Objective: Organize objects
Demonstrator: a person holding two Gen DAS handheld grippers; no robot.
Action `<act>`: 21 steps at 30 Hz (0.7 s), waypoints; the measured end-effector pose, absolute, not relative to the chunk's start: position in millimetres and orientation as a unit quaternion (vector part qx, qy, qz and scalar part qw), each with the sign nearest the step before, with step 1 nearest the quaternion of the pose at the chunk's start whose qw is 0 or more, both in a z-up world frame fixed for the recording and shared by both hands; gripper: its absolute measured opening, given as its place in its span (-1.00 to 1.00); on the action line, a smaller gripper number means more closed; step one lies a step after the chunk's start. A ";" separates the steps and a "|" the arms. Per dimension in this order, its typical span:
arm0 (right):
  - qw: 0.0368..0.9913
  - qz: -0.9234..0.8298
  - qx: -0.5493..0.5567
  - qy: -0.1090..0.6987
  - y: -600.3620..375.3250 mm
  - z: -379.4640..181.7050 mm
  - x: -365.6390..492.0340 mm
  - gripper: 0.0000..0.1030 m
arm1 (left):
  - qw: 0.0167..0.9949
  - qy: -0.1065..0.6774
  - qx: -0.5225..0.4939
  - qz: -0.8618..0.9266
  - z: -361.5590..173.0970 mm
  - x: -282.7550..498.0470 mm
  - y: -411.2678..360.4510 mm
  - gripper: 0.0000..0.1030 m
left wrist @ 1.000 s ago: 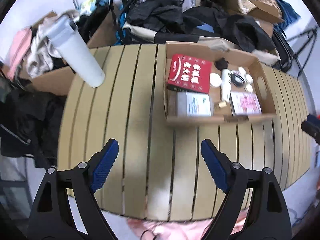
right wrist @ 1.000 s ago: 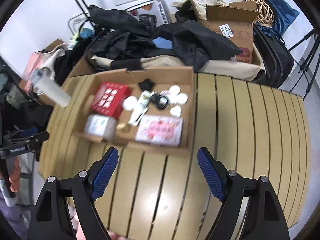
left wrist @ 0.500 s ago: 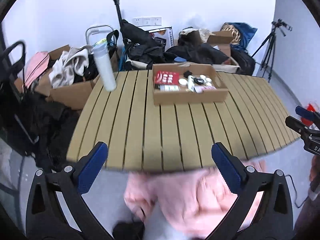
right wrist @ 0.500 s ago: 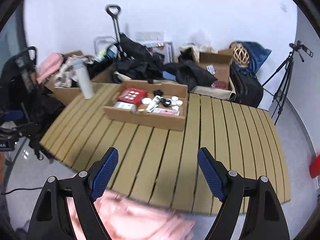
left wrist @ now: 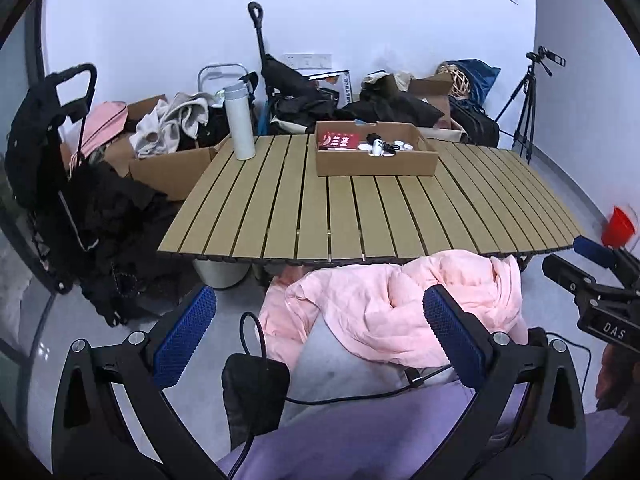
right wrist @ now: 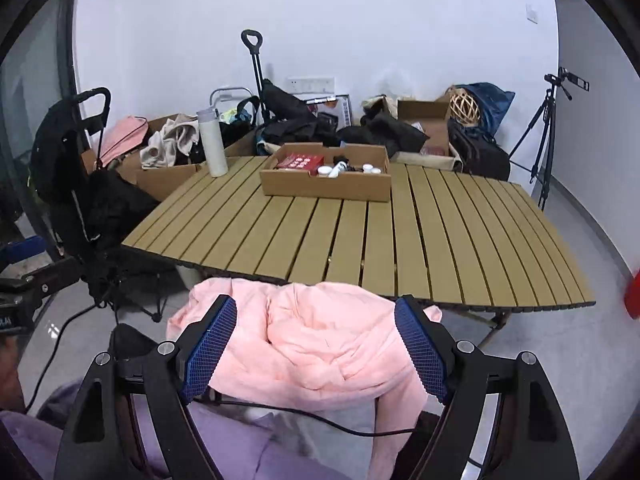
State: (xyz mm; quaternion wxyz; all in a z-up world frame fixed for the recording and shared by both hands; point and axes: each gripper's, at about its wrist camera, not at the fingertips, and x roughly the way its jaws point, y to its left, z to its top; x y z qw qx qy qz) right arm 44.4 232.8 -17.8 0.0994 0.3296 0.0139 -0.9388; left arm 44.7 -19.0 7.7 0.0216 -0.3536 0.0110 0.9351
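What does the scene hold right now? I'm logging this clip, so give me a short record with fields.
surface: slatted table
on table: cardboard box and an upright white bottle
box contents: red packet, small white items
near edge: pink garment below the table
left gripper: open, holds nothing
right gripper: open, holds nothing

White wall [left wrist: 360, 20], slatted table [left wrist: 360, 216]

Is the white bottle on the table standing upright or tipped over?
Upright: the white bottle stands on its base at the slatted table's far left corner, cap on top.
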 end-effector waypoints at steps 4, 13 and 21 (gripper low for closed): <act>0.084 -0.941 0.326 0.030 227.6 -18.7 48.5 0.64 | 0.026 0.016 -0.359 0.933 3.1 47.0 -14.4 1.00; 0.098 -0.939 0.330 0.020 228.4 -22.5 48.6 0.64 | 0.021 0.019 -0.362 0.932 -1.9 48.6 -12.0 1.00; 0.099 -0.940 0.325 0.042 220.1 -24.1 51.4 0.64 | 0.019 0.017 -0.358 0.933 -1.2 48.7 -13.8 1.00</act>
